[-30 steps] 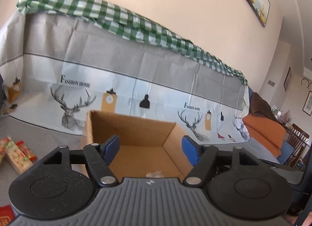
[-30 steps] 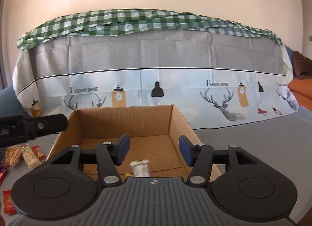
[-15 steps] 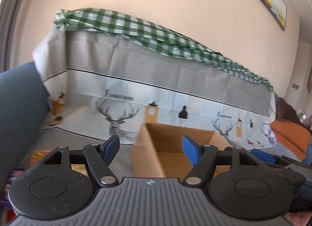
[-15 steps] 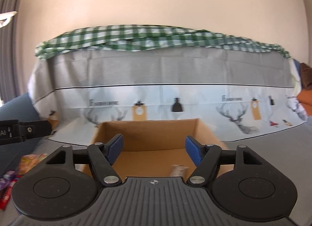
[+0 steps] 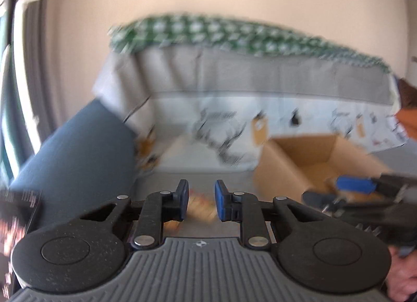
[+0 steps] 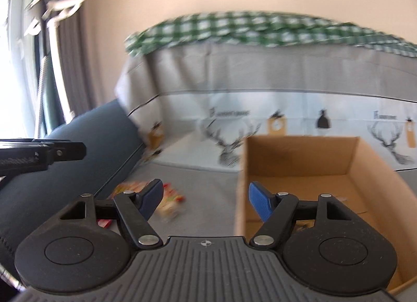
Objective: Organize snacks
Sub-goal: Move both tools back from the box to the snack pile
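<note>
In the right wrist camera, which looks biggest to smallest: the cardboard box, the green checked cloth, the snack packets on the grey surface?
1. Green checked cloth and cardboard box: similar spread; the box is nearer, so unsure.
2. Snack packets, clearly smallest, blurred.

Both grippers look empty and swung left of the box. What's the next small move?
Probably ease the left gripper down onto the snack packet blurred between its narrowed pads. The right gripper is open and empty, and the cardboard box waits to the right.
</note>
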Tool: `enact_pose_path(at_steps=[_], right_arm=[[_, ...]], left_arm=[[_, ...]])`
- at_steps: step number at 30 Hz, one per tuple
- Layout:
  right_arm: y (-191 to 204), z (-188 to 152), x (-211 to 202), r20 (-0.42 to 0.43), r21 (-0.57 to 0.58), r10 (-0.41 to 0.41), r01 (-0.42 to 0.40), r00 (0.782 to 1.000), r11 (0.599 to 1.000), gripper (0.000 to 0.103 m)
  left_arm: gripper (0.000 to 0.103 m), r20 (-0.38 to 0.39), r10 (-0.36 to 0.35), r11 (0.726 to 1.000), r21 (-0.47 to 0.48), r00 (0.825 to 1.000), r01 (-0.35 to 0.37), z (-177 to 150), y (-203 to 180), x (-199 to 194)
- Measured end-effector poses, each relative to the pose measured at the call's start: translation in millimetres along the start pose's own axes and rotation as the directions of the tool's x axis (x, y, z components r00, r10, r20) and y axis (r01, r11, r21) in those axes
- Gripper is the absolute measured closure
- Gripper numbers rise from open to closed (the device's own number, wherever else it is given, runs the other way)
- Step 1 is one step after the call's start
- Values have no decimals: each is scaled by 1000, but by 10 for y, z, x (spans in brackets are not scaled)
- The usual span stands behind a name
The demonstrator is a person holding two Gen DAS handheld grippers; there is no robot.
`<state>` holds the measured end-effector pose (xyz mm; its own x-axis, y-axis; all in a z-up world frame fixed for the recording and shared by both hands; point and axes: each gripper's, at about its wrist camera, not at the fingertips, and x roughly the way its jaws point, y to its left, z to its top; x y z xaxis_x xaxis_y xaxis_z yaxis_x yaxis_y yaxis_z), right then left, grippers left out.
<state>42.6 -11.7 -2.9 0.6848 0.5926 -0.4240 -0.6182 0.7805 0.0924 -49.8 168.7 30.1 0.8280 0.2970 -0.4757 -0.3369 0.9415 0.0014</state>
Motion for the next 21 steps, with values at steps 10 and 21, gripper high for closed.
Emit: enact_pose_path(at_steps=[10, 21], right_arm=[[516, -268, 278, -126, -85, 144, -155, 982, 984, 62], [715, -625, 729, -262, -118, 173, -210, 949, 971, 54]], left_arm=[[80, -151, 121, 947, -280, 981, -160, -424, 619, 367], [83, -241, 183, 957, -180, 953, -229, -443, 486, 672]])
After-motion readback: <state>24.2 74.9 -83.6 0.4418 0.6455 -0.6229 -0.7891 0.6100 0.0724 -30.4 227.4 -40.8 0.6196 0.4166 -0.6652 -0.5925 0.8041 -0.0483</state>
